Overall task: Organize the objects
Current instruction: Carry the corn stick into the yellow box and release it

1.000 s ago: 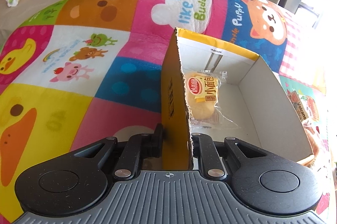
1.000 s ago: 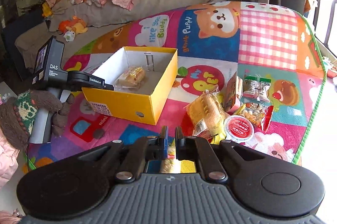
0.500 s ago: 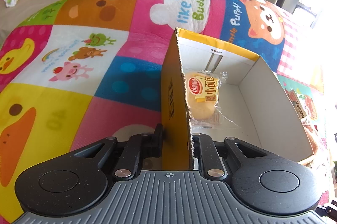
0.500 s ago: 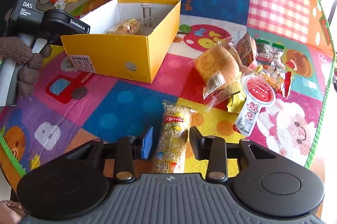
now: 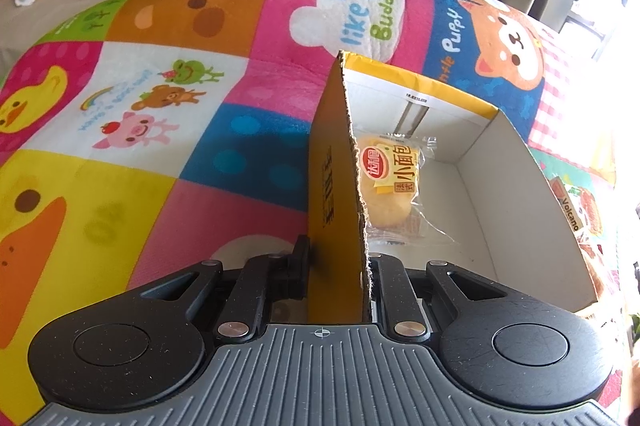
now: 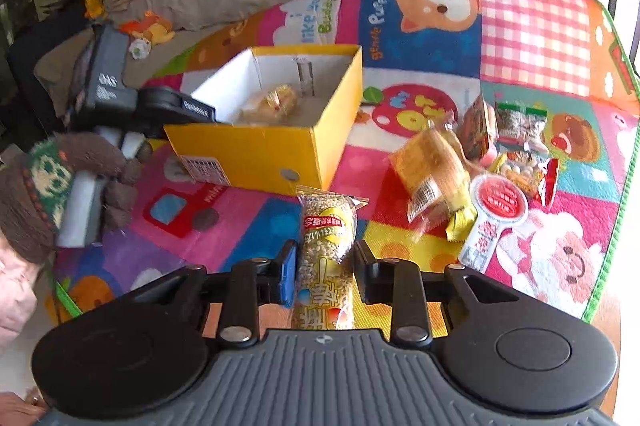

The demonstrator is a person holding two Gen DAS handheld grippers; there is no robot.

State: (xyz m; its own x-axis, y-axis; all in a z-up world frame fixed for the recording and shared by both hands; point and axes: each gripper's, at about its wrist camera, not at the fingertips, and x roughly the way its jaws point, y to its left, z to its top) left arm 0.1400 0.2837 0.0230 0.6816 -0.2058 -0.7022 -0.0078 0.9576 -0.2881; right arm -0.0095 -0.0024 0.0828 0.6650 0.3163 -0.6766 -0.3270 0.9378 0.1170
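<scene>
My left gripper is shut on the near left wall of the yellow cardboard box, one finger outside and one inside. A wrapped small bun lies inside on the white floor. In the right wrist view the same box stands on the mat, with the left gripper at its left corner. My right gripper has its jaws closing on a long puffed-grain snack roll. The roll lies lengthwise between the pads, which touch its sides.
Several loose snacks lie to the right on the cartoon play mat: a bread packet, a red-lidded cup, a green packet. A person's gloved hand holds the left gripper. A sofa with toys stands behind.
The right gripper opened, dropped toward the mat and took the snack roll between its fingers, then began closing on it. The left gripper stayed clamped on the box wall.
</scene>
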